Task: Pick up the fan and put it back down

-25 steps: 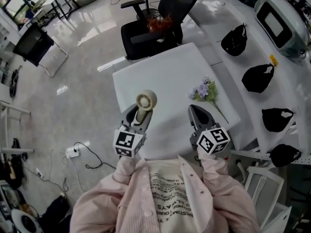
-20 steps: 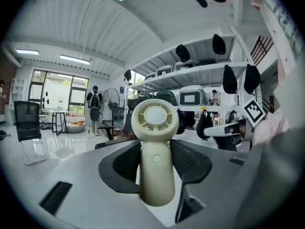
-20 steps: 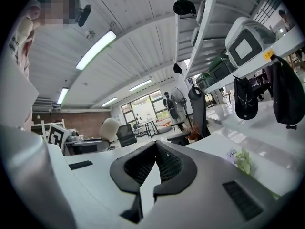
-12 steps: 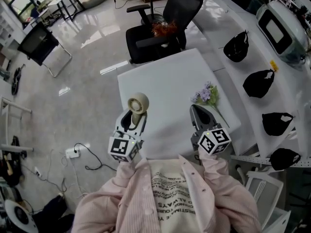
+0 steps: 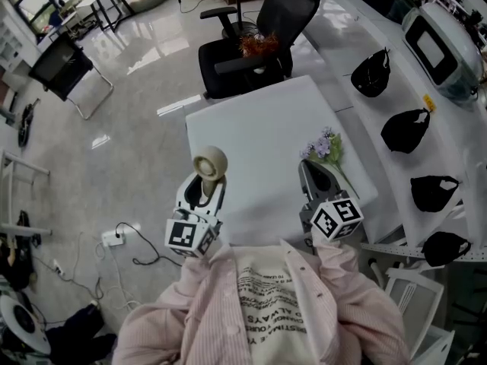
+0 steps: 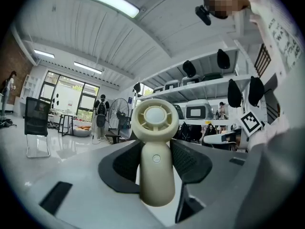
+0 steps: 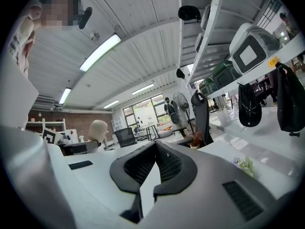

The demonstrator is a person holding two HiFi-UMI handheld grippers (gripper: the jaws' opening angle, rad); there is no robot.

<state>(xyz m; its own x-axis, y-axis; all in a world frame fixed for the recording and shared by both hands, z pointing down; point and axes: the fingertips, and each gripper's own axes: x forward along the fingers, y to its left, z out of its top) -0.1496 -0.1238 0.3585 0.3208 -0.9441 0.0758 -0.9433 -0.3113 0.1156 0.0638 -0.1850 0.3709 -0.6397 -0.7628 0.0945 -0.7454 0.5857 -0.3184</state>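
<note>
We have the left gripper [image 5: 202, 187] pinching the fan [image 5: 210, 163] by its handle. The head pokes out past the fingertips, so the grille sits clear of the pads. Fan looks lifted off the worktop [image 5: 259, 128]. Right gripper [image 5: 316, 179] is pressed together, empty, parked well aside.

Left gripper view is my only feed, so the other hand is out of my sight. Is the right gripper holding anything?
Observer: No. The right gripper is shut, with nothing between its jaws.
Operator: Is the fan over the table?
Observer: In the head view it shows right at the table's left edge, round head up.
Operator: Is anything lying on the table?
Observer: Yes, a sprig of purple flowers lies just ahead of the right gripper.
</note>
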